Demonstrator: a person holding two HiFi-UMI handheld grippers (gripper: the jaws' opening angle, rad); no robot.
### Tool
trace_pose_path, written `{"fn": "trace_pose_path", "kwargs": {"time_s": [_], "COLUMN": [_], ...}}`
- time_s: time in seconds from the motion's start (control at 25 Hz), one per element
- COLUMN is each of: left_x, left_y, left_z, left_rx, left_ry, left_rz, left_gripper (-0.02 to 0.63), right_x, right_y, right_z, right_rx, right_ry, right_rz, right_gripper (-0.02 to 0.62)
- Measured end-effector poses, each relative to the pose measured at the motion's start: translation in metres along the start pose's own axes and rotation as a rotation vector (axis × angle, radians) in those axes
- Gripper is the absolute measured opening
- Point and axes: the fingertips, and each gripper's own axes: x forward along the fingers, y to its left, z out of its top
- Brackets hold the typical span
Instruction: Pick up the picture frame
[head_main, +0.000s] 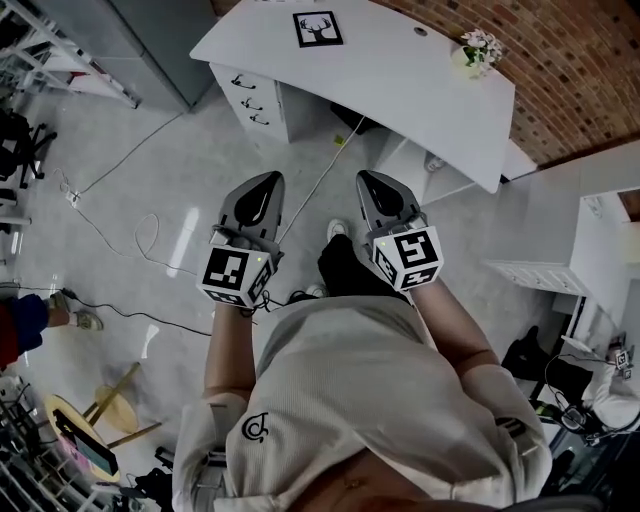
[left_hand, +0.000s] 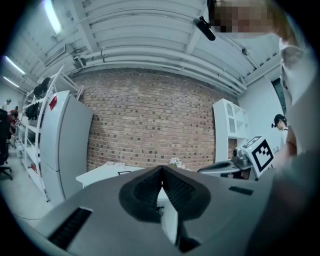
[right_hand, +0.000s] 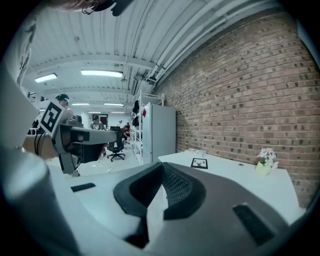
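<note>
The picture frame (head_main: 318, 29), black-edged with a deer print, lies flat at the far end of a white desk (head_main: 400, 90). It also shows small in the right gripper view as the frame (right_hand: 199, 163) and faintly in the left gripper view as the frame (left_hand: 124, 173). My left gripper (head_main: 268, 183) and right gripper (head_main: 368, 182) hang side by side over the floor, well short of the desk. Both are shut with nothing between the jaws. The left gripper (left_hand: 161, 176) and the right gripper (right_hand: 162, 167) show their pads meeting at the tips.
A small pot of white flowers (head_main: 477, 50) stands on the desk's right part. A white drawer unit (head_main: 250, 100) sits under the desk's left end. Cables (head_main: 150, 235) trail across the grey floor. A brick wall (head_main: 560, 60) runs behind, with white shelving (head_main: 600, 260) at right and a wooden stool (head_main: 105, 410) at lower left.
</note>
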Motion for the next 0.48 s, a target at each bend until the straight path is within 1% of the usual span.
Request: {"fn": "trace_pose_path", "kwargs": {"time_s": [0.16,0.28,0.48], "left_x": [0.023,0.055,0.124], "left_y": [0.031,0.054,0.091], "left_z": [-0.003,0.001,0.027], "left_rx": [0.004,0.012,0.025], "left_ry": [0.003,0.008,-0.002], "left_rz": [0.039,0.071,0.100], "left_gripper": [0.014,0.014,0.014], "right_x": [0.042,0.080,0.148], "right_y": [-0.017,-0.043,-0.095], "right_z": [-0.006,-0.004,0.023], "right_rx": [0.008,0.016,0.008], "right_ry": [0.006,0.016,0.015], "right_rz": [0.037,0.054,0.078], "right_gripper": [0.008,0.008,0.008]}}
